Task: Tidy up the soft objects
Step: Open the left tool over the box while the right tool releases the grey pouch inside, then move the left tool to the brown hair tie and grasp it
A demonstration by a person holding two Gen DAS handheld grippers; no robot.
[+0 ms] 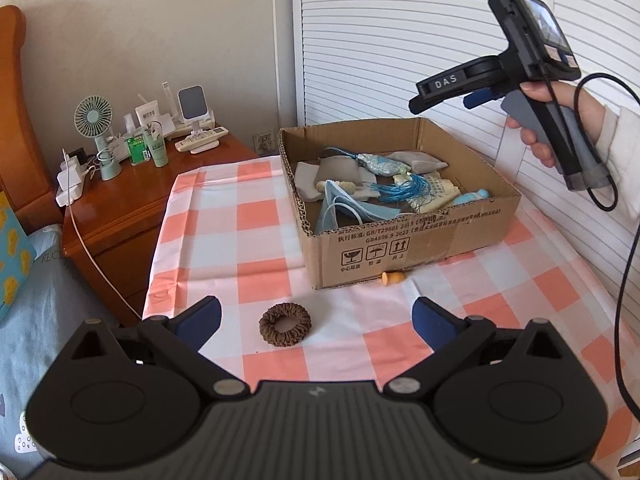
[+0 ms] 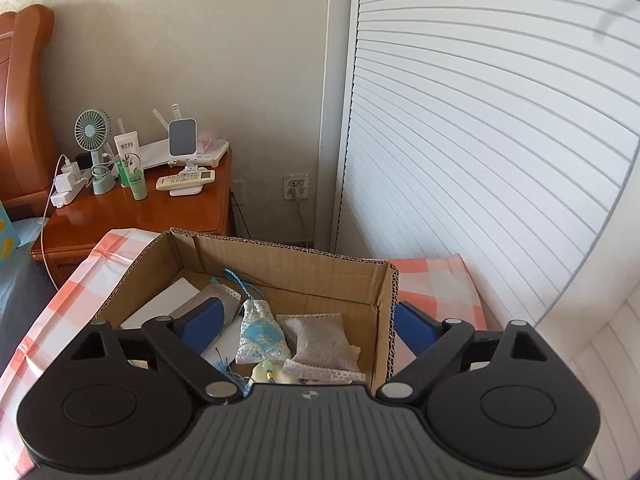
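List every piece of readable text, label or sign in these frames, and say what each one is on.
"DAS": white letters on the black right tongs.
"GB/T29601" and "GB4806.9", with Chinese characters around them too small to read: cardboard box.
Three handling pictograms, their captions too small to read: same box front.
Labels on the green bottles and white tube: too blurred to read.
"FL", cut off: bedding.

"DAS" is showing on the right claw (image 1: 442,98). Cardboard box (image 1: 400,252) front is carrying "GB/T29601", "GB4806.9 2023", Chinese text, and fragile, keep-dry, this-way-up symbols.
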